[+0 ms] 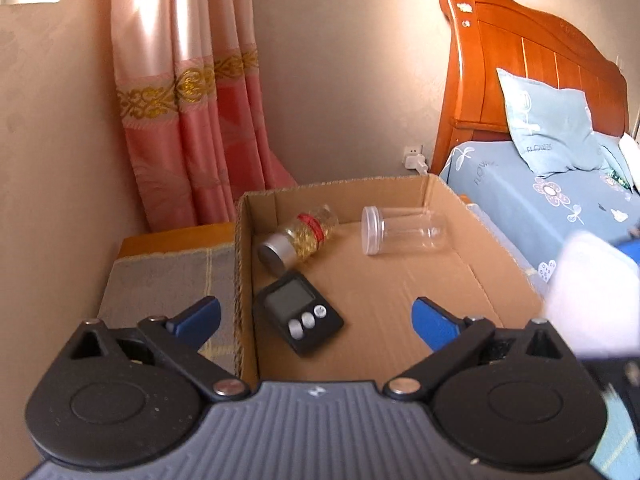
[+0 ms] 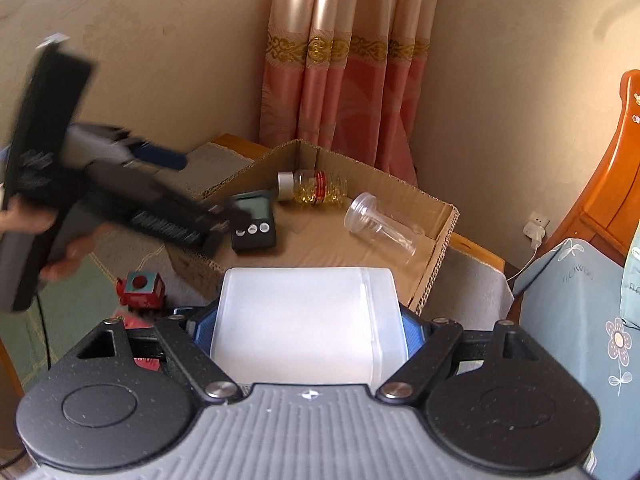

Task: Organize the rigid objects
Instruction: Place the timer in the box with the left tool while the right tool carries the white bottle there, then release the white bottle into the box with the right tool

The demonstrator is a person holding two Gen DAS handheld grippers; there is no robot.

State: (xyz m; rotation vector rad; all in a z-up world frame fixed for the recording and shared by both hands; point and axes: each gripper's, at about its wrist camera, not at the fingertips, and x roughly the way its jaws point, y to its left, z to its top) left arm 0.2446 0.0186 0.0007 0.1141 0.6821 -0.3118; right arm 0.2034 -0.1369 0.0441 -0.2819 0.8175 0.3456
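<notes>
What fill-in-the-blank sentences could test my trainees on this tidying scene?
1. The black timer lies inside the ____.
2. The right gripper is shut on a white ____.
3. The left gripper has its jaws ____.
4. The clear jar lies on its ____.

Missing: cardboard box; container; open; side

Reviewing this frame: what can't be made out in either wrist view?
- Translucent white plastic container in the right gripper: its lower part lies behind the gripper body; a blur at the edge in the left wrist view.
- Black digital timer: screen too small to read.
- Left gripper: motion-blurred in the right wrist view.
</notes>
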